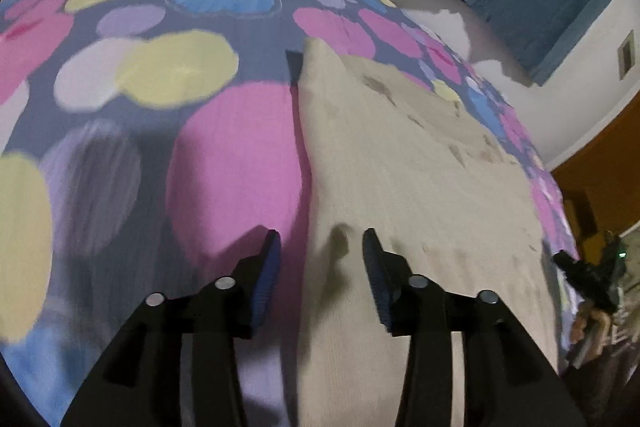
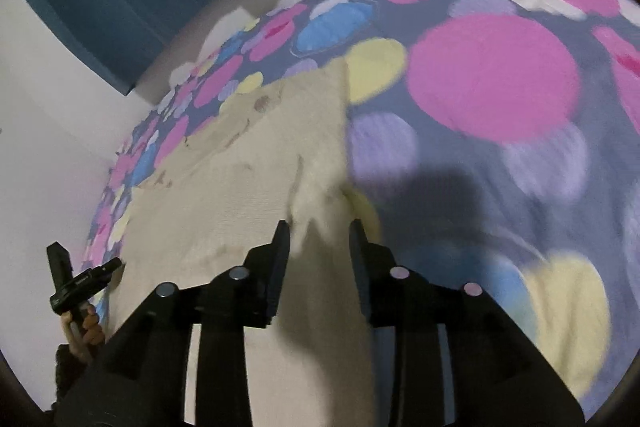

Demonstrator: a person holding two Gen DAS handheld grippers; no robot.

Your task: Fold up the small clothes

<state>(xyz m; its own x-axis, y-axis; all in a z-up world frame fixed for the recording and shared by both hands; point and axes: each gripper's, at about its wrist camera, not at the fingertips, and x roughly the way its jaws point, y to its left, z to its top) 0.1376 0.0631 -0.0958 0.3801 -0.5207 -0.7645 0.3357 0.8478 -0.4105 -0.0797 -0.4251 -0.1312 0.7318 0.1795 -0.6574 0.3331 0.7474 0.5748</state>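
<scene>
while the beige garment (image 1: 420,187) is lying flat on the dotted bedspread (image 1: 168,67), both the left gripper (image 1: 320,247) and the right gripper (image 2: 318,233) are hovering spread and empty at its opposite side edges, needing a fresh pinch for another fold.

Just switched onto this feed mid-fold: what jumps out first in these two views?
The bedspread, dark with big pink, yellow and blue dots, fills both views. A beige garment lies spread on it, to the right of centre in the left wrist view and to the left in the right one. Each gripper hangs over one of its side edges, left gripper and right gripper, jaws apart, nothing pinched.
</scene>
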